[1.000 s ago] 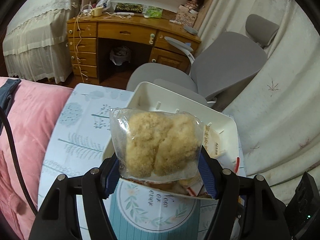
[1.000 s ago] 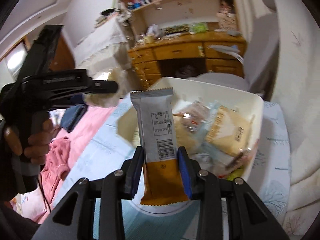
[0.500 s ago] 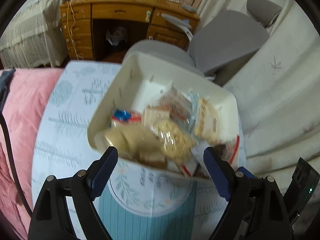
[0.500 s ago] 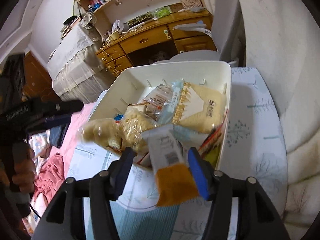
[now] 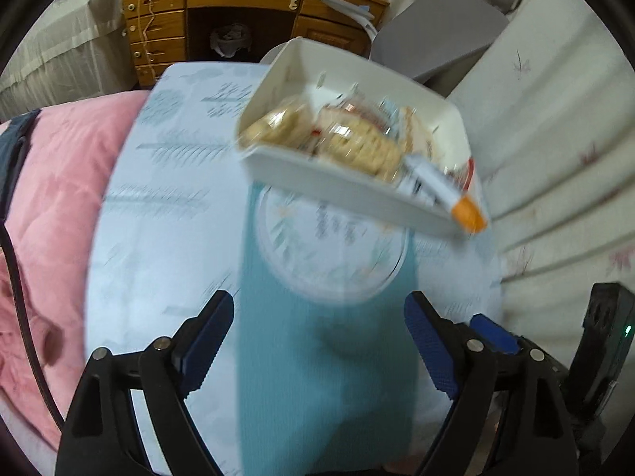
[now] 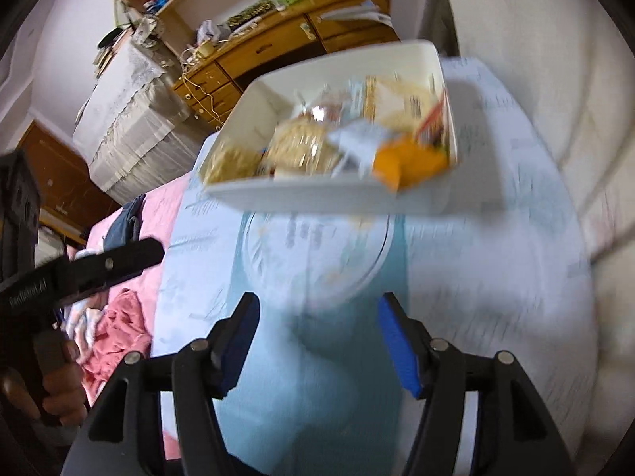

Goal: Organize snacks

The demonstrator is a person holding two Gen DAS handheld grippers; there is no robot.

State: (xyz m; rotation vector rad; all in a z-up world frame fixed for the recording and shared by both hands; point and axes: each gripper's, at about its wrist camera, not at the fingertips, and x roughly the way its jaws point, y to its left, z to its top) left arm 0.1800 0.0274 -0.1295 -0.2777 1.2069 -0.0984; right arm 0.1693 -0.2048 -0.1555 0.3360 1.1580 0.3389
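A white bin (image 5: 341, 188) (image 6: 317, 200) full of snack packs stands on a light blue patterned tablecloth (image 5: 166, 238) (image 6: 496, 238). The clear bag of golden puffs (image 5: 357, 146) (image 6: 301, 148) lies inside it. The white and orange bar (image 5: 440, 190) (image 6: 397, 156) rests over the bin's near right rim. My left gripper (image 5: 317, 345) is open and empty, back from the bin. My right gripper (image 6: 317, 345) is open and empty, also back from it. The left gripper's body also shows in the right wrist view (image 6: 79, 269).
A pink quilt (image 5: 51, 182) lies left of the table. A grey office chair (image 5: 436, 35) and a wooden desk (image 5: 246, 4) stand behind the bin. A white curtain (image 5: 555, 127) hangs on the right.
Both grippers let go of their snacks, which dropped into the bin, then opened wide and pulled back. The view is motion-blurred.
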